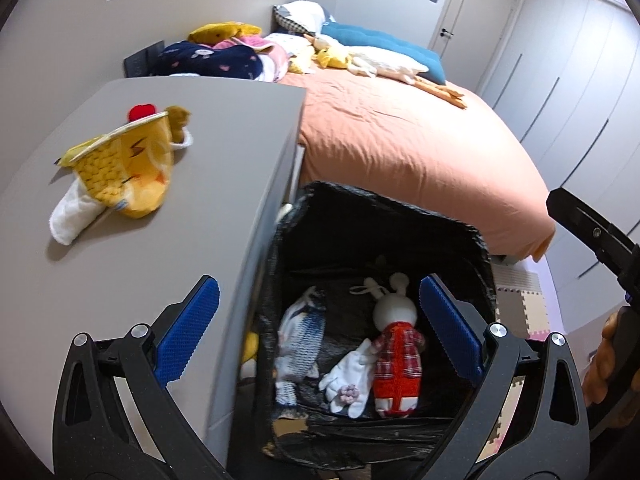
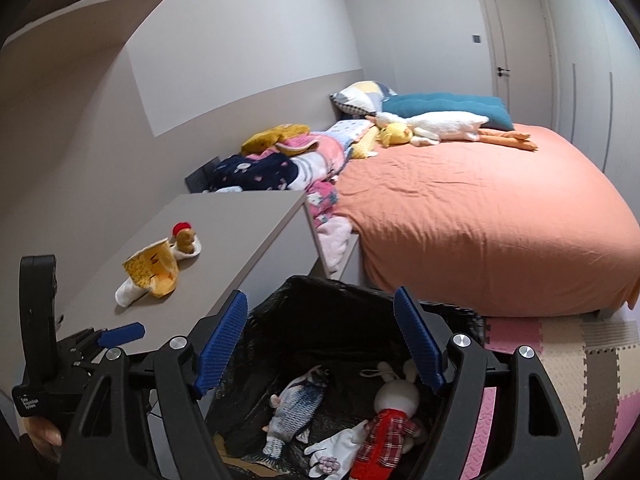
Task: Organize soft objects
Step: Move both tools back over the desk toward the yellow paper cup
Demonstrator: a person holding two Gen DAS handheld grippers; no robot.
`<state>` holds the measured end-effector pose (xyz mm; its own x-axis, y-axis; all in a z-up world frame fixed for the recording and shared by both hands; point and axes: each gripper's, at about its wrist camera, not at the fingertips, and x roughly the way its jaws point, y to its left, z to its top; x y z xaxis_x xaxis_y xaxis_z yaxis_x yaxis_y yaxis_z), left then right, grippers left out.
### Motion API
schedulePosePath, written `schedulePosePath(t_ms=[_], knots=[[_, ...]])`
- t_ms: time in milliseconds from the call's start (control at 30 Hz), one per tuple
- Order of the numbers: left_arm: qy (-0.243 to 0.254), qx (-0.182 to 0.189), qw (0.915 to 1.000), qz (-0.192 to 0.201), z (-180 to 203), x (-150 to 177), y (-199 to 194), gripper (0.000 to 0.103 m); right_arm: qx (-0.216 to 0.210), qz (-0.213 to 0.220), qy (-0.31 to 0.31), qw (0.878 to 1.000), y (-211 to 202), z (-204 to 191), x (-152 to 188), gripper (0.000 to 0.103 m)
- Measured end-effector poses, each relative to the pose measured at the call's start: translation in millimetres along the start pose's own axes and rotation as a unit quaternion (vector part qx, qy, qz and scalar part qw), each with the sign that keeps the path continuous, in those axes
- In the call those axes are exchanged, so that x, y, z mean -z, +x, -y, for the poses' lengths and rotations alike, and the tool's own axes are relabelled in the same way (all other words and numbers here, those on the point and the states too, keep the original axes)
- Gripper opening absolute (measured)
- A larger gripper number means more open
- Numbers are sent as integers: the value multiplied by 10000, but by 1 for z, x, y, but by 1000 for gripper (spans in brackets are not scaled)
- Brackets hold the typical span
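Above bin (image 1: 476,240), each hand-held gripper, left (image 1: 320,332) and right (image 2: 320,344), gapes wide, holding nothing.

Black frames (image 1: 316,336) — blue ribbed jaws

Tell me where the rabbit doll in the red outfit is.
In both wrist views the rabbit doll lies inside the black-lined bin, right of the white glove and the fish toy.
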<state>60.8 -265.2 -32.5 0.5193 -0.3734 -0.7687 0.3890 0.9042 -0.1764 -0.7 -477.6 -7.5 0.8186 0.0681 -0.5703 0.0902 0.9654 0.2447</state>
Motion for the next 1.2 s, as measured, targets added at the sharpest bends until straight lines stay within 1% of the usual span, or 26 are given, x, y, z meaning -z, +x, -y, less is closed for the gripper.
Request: schedulePosePath(t_ms=[267,433,600,667,833,1067,1200], knots=[[-212,-236,9995,19,-37,-5,-4,97,-291,-231,-212,9991,30,-31,1,76],[-315,-367,9988,19,-61,-5,-10,97,-566,-299,-418,9971,45,-54,0,76],[-455,-593,9972,71,-86,-3,-19,97,-958,-371,-742,9919,61,-79,-2,77],[-592,-658,9960,80,-98,-4,-21,97,-1046,-416,-831,9902,68,-88,-2,79],[-867,-766,9932,94,-126,-6,-24,97,-1221,-550,-1030,9856,85,-109,-5,79],[-897,-925,9917,19,-151,-8,-28,97,-1610,-751,-1530,9721,111,-142,-10,81],[-966,-1012,9902,9,-166,-8,-30,97,-1642,-829,-1953,9634,125,-164,-11,81]])
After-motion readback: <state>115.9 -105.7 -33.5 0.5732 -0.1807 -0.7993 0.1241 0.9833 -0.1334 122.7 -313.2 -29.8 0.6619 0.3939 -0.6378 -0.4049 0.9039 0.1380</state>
